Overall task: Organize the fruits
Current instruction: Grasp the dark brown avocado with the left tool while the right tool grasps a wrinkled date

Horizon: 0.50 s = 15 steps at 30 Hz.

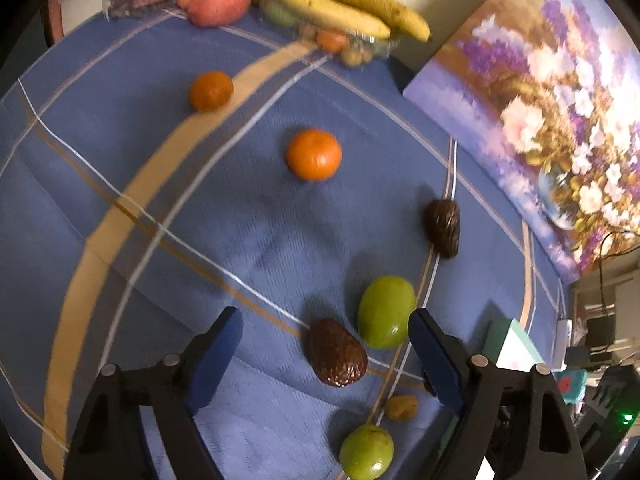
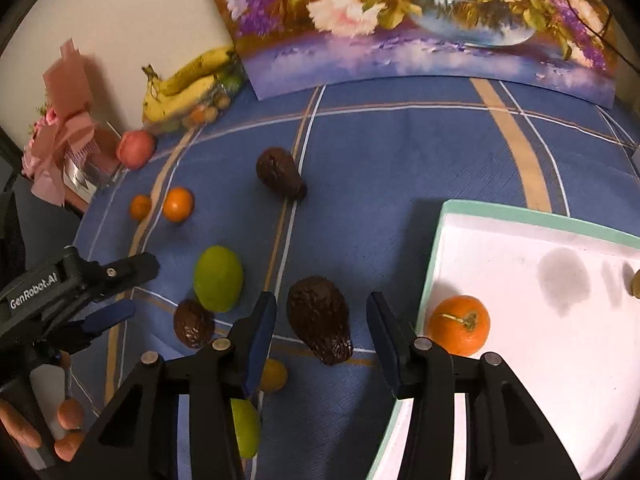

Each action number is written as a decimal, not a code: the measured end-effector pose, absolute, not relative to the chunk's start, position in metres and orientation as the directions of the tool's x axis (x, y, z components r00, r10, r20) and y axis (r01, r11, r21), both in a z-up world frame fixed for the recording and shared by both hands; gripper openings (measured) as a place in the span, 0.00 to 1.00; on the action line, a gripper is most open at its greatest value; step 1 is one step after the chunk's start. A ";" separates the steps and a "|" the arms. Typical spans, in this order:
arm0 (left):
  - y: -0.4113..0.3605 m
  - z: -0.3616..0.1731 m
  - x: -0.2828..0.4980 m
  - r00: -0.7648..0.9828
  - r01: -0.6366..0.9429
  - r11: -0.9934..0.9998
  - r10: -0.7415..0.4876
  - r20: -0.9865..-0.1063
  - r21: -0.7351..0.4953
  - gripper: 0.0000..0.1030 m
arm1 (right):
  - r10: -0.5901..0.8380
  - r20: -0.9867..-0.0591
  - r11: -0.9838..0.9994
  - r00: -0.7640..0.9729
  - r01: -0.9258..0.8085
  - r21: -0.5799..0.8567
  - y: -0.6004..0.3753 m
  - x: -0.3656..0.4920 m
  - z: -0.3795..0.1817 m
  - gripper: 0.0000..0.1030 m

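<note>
I am bringing the right hand-held gripper (image 2: 322, 330), half open and empty, around the dark avocado (image 2: 319, 319), which is risking rolling against the tray (image 2: 430, 280) if one pad is touching first.

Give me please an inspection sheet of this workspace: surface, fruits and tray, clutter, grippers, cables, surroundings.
Surface: blue checked tablecloth, creased.
Job's things: white tray holds one orange. Loose on the cloth: three avocados, one between the right gripper's fingers; two green fruits; two tangerines; a small yellow fruit.
Clutter: bananas on a clear fruit box, apples, pink gift bouquet.
Grippers: left gripper open over an avocado; right gripper open, pads not touching.
Cables: black cable beside the painting.
Surroundings: flower painting leaning on the wall.
</note>
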<state>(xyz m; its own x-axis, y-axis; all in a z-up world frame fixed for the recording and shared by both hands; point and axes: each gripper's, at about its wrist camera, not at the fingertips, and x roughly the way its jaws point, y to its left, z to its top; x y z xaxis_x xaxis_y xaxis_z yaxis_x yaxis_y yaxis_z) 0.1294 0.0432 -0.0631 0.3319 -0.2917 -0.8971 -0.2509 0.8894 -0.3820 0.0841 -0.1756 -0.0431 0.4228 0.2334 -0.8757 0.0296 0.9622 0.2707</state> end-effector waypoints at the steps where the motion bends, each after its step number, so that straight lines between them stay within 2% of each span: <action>1: 0.041 -0.065 0.130 0.325 -0.248 0.893 -0.290 -0.900 -0.377 0.84 | 0.232 -0.879 0.963 0.417 0.026 0.267 -0.174 0.084 -0.045 0.47; 4: 0.034 -0.073 0.129 0.298 -0.245 0.894 -0.299 -0.907 -0.376 0.79 | 0.221 -0.889 0.969 0.401 0.014 0.248 -0.168 0.086 -0.050 0.44; 5: 0.033 -0.077 0.129 0.285 -0.250 0.889 -0.311 -0.907 -0.384 0.72 | 0.217 -0.892 0.971 0.396 0.010 0.240 -0.166 0.086 -0.052 0.44; 8: 0.031 -0.083 0.128 0.267 -0.262 0.875 -0.341 -0.902 -0.408 0.71 | 0.201 -0.903 0.976 0.379 0.001 0.218 -0.161 0.087 -0.058 0.40; 12: 0.028 -0.079 0.126 0.273 -0.253 0.876 -0.343 -0.899 -0.411 0.61 | 0.187 -0.906 0.979 0.379 -0.001 0.202 -0.161 0.089 -0.062 0.38; 15: 0.028 -0.079 0.125 0.274 -0.258 0.871 -0.349 -0.896 -0.419 0.60 | 0.190 -0.905 0.979 0.380 0.000 0.205 -0.162 0.089 -0.063 0.38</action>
<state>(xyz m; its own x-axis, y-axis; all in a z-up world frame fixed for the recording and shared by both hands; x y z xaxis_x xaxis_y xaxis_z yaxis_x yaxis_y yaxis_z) 0.1252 0.0279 -0.0790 0.2742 -0.3494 -0.8959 -0.2576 0.8709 -0.4185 0.0889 -0.1616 -0.0626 0.3800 0.1901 -0.9052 -0.0003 0.9787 0.2054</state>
